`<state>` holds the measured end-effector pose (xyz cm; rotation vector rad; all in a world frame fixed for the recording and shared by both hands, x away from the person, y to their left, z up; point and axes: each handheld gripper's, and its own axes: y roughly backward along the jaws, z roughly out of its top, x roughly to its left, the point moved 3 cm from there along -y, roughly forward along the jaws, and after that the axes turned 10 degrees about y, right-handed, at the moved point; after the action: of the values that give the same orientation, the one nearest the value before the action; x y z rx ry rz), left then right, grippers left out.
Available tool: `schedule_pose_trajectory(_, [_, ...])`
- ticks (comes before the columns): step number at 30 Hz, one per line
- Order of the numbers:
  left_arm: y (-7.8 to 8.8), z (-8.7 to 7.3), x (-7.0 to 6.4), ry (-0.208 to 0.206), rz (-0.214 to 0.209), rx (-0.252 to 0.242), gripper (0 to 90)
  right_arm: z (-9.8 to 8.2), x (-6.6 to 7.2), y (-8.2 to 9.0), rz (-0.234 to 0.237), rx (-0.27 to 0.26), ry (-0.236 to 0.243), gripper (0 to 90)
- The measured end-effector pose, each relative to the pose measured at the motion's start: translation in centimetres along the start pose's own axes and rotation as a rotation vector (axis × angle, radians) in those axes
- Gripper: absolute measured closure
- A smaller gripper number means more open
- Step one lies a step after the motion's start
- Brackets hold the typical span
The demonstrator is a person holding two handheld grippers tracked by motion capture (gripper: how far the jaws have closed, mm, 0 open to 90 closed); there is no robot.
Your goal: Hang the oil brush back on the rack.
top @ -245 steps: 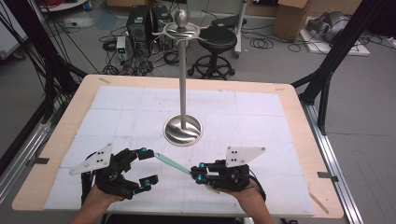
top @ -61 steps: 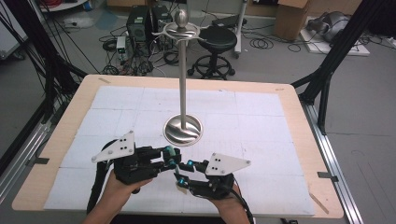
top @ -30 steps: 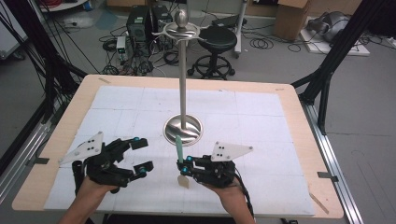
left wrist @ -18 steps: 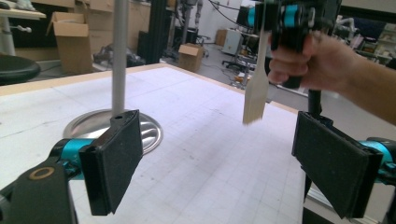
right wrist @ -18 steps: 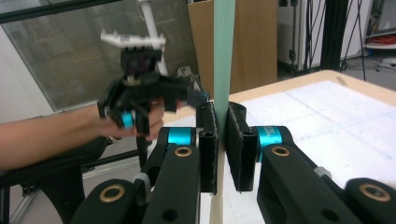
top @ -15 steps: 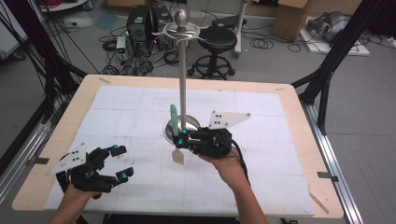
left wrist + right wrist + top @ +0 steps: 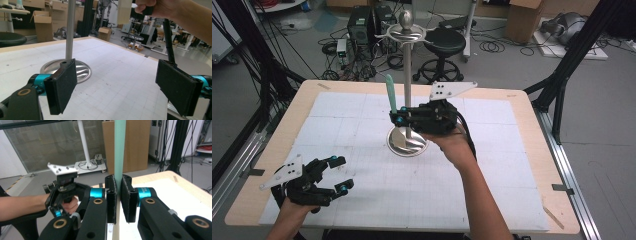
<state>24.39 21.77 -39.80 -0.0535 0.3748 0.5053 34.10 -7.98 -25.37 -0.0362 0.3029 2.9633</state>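
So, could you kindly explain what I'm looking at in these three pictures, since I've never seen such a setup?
No robot here: a person holds a two-jaw gripper in each hand. The high view looks down on the table from above; the other two come from cameras riding on each gripper, looking along its black jaws. On the table stands a metal stand with a round base. The right gripper is raised beside the pole and shut on a green-handled tool, held upright; its view shows the pads clamping it. The left gripper rests low near the table's front edge, jaws open, holding nothing.
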Motion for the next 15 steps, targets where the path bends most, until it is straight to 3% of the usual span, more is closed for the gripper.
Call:
schedule_pose_trajectory(6, [0.2,0.0,0.0,0.013,-0.004,-0.008,18.0,1.4,-1.3,0.0,0.000,-0.022,-0.007,83.4])
schedule_pose_trajectory(15, [0.2,0.0,-0.1,0.018,-0.018,-0.009,18.4,2.0,-2.8,0.3,-0.015,-0.038,-0.028,83.4])
